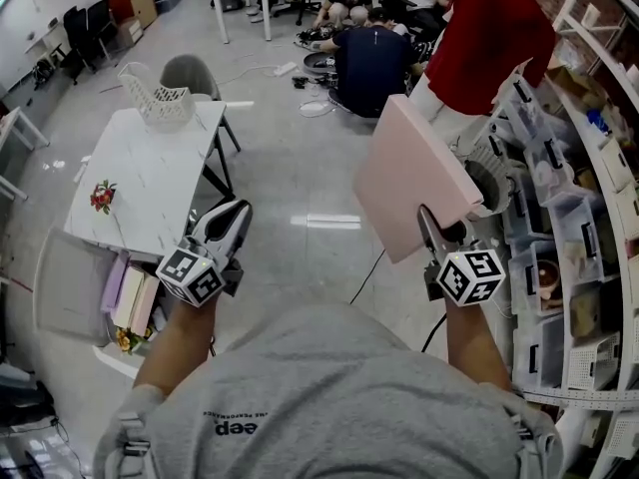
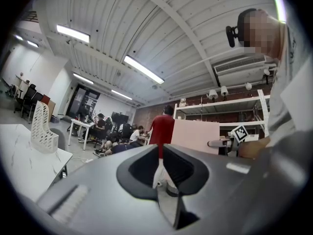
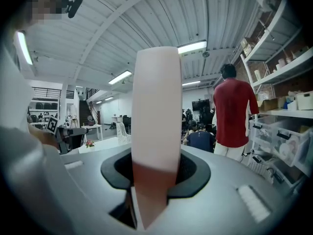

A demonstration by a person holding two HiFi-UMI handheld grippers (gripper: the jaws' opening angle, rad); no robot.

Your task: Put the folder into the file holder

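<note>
My right gripper (image 1: 431,223) is shut on the lower edge of a pink folder (image 1: 414,173), which stands up and tilts away over the floor. In the right gripper view the folder (image 3: 156,116) rises edge-on between the pads of the right gripper (image 3: 155,177). The white mesh file holder (image 1: 155,96) stands at the far end of a white marble table (image 1: 150,183), to the left of the folder. My left gripper (image 1: 233,214) hovers by the table's near right corner, shut with nothing in it. From the left gripper view I see the left gripper (image 2: 160,169), the file holder (image 2: 41,129) and the folder (image 2: 195,136).
Shelves with clear bins (image 1: 559,228) line the right side. A person in red (image 1: 489,28) stands just beyond the folder, and others sit on the floor (image 1: 369,53). A grey chair (image 1: 190,73) stands behind the table. Stacked folders (image 1: 130,297) lie at lower left.
</note>
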